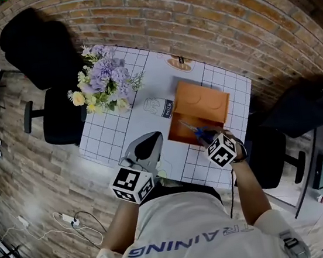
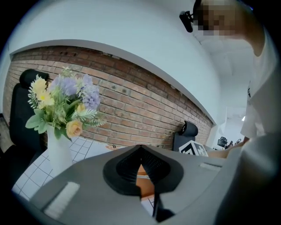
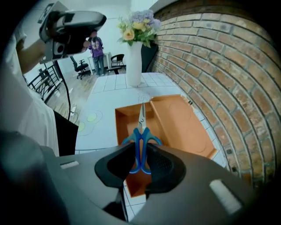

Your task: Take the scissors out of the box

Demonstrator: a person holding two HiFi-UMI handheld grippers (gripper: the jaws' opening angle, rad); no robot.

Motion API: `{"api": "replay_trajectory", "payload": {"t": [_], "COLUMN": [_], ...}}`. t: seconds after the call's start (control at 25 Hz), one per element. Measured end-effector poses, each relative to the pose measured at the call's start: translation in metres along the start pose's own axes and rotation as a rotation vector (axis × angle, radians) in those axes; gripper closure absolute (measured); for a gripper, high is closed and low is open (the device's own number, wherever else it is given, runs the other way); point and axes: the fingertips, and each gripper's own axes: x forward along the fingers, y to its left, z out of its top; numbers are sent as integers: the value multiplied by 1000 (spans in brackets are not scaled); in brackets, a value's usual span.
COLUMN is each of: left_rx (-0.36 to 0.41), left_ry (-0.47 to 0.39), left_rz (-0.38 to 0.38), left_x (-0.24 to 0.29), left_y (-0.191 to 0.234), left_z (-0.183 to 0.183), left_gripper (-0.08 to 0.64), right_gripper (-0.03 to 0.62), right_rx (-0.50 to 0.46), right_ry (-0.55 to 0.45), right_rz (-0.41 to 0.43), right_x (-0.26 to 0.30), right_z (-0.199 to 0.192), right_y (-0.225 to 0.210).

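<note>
An orange box (image 1: 205, 103) lies open on the white gridded table (image 1: 120, 131), its lid (image 3: 180, 123) folded flat beside the tray (image 3: 125, 115). Blue-handled scissors (image 3: 141, 127) hang above the tray, blades pointing away from me. My right gripper (image 3: 141, 160) is shut on the scissors' handles, with its pads pressing on the blue loops. In the head view the scissors (image 1: 196, 130) slant over the box's near edge, just ahead of my right gripper (image 1: 210, 138). My left gripper (image 1: 146, 148) hovers over the table to the left of the box. Its pads meet at the tip with nothing between them (image 2: 140, 163).
A white vase of purple and yellow flowers (image 1: 105, 82) stands at the table's far left corner (image 2: 61, 145). Black chairs (image 1: 59, 115) stand around the table. A brick wall (image 3: 228, 88) runs along the table's right side. A person (image 3: 95, 48) stands far off.
</note>
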Motion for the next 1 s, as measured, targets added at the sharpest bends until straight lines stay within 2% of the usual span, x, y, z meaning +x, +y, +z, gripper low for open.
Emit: {"api": "replay_trajectory", "payload": {"t": [0.16, 0.44, 0.56, 0.76, 1.0], "left_rx": [18, 57, 80, 104, 130], "left_ry": [-18, -61, -85, -113, -135], "left_rz": [-11, -46, -68, -96, -100], "left_x": [1, 5, 11, 21, 26], "left_y": [-9, -25, -31, -41, -48], "left_z": [10, 35, 50, 68, 88], "left_gripper": [558, 558, 558, 558, 558], "right_gripper": [491, 489, 489, 489, 489], "right_rx": [106, 211, 257, 349, 410], "right_ry": [-151, -372, -502, -771, -962], "right_rz": [-83, -223, -278, -321, -422], "right_x": [-39, -108, -143, -215, -278], "right_z": [17, 44, 59, 81, 86], "right_y": [-13, -38, -51, -67, -85]}}
